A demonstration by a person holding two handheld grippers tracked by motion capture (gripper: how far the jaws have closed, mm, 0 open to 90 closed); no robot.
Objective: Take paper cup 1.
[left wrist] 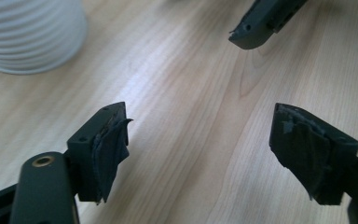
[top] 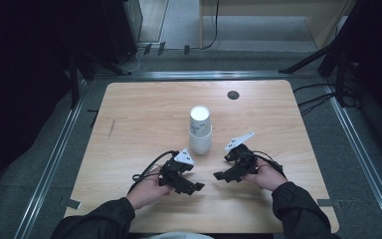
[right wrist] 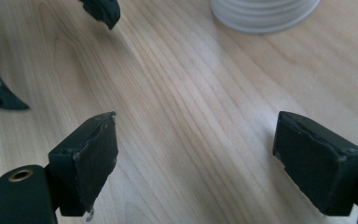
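A stack of white ribbed paper cups (top: 200,130) stands upright at the middle of the wooden table (top: 144,109); its base shows at the top left in the left gripper view (left wrist: 28,35) and at the top in the right gripper view (right wrist: 263,14). My left gripper (top: 197,187) rests low near the front edge, left of centre, open with nothing between its pads (left wrist: 198,147). My right gripper (top: 221,175) sits opposite it, also open and empty (right wrist: 196,156). The two grippers point toward each other, a short gap apart, just in front of the cups.
A small dark round hole (top: 233,95) marks the table's far right part. Metal rails (top: 64,149) run along both sides of the table. Black stands (top: 328,55) and cables lie on the floor beyond the far edge. Bare wood surrounds the cups.
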